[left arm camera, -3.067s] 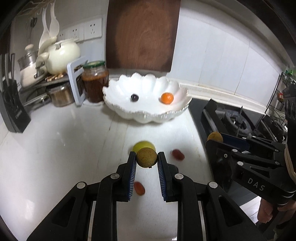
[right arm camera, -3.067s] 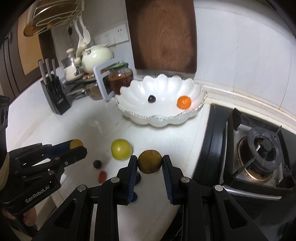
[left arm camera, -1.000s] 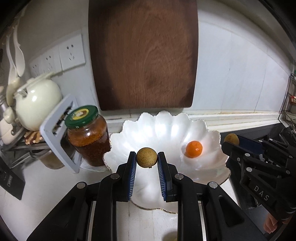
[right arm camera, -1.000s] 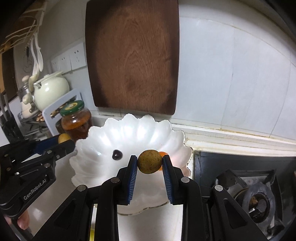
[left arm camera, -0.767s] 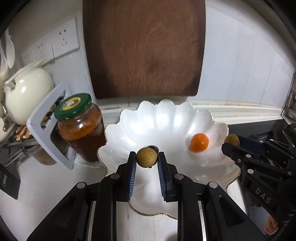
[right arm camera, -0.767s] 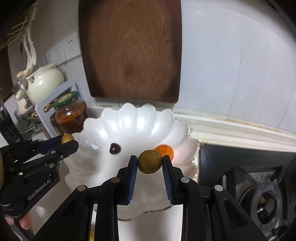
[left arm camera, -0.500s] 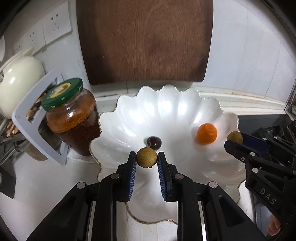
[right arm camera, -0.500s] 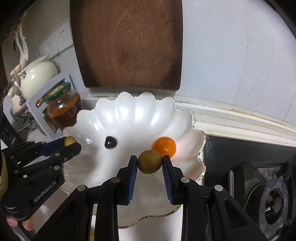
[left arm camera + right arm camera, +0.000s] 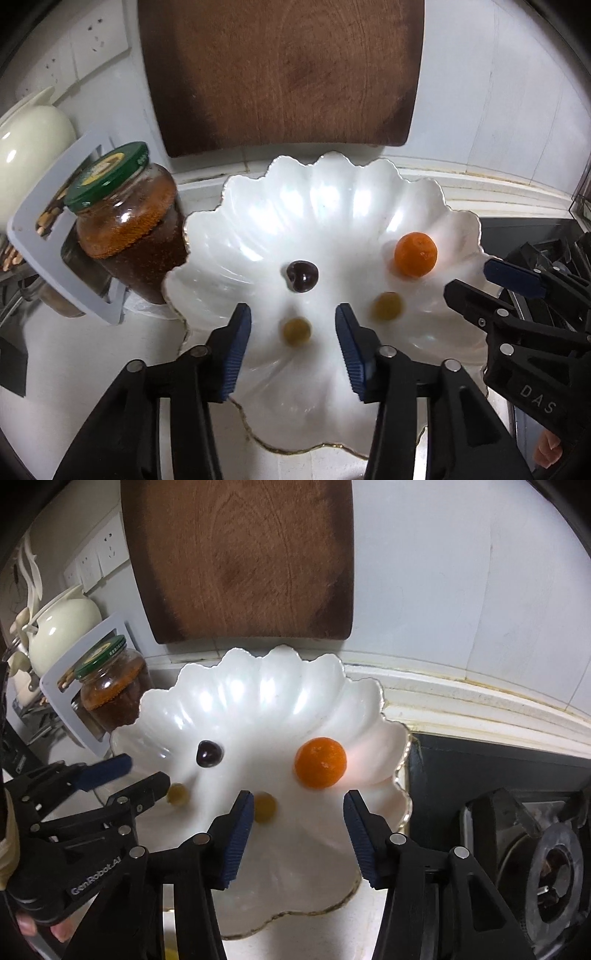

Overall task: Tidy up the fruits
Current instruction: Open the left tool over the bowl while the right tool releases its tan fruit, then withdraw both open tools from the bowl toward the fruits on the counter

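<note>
Both brown-green fruits have left the grippers: half a second back each sat clamped between blue pads, and the jaws have just been opening. Now the left gripper [image 9: 293,338] and right gripper [image 9: 298,821] stand apart and empty over the white scalloped bowl [image 9: 332,206]. One fruit [image 9: 296,331] lies below the left gripper, the other [image 9: 265,806] by the right gripper's left pad. Four fruits lie in the bowl: these two, one cherry [image 9: 302,276], one orange [image 9: 415,254].

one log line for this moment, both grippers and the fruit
left gripper: open | right gripper: open | two brown fruits in white bowl
</note>
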`<state>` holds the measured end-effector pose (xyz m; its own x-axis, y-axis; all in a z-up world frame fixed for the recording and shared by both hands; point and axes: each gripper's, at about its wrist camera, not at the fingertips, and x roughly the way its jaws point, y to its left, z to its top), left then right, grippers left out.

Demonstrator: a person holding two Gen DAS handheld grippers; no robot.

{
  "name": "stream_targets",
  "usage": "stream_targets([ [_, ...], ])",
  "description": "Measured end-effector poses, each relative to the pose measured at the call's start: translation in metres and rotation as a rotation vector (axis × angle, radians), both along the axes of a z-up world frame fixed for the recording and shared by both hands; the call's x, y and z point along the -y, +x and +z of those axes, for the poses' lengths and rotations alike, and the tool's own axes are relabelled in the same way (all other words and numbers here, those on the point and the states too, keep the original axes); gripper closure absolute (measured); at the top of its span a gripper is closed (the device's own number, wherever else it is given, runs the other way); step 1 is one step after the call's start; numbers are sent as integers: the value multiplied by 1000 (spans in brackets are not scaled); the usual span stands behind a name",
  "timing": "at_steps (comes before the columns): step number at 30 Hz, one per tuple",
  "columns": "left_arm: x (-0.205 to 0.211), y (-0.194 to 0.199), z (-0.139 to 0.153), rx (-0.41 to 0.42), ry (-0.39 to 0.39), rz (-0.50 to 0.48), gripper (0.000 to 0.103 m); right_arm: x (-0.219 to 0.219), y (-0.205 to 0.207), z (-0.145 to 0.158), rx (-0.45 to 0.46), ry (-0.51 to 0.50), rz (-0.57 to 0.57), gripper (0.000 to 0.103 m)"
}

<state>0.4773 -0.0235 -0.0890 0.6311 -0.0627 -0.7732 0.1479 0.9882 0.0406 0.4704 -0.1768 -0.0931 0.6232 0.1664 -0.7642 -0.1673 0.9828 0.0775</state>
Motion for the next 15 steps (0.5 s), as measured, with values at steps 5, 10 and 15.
stream_targets([
  [5, -3, -13, 13, 32, 12, 11, 46, 4, -12, 10, 27, -2, -6, 51],
  [10, -6, -32, 32, 75, 7, 17, 40, 5, -28, 23, 67, -16, -1, 51],
  [15, -11, -57, 52, 120, -2, 15, 35, 6, -47, 40, 112, -12, 6, 51],
])
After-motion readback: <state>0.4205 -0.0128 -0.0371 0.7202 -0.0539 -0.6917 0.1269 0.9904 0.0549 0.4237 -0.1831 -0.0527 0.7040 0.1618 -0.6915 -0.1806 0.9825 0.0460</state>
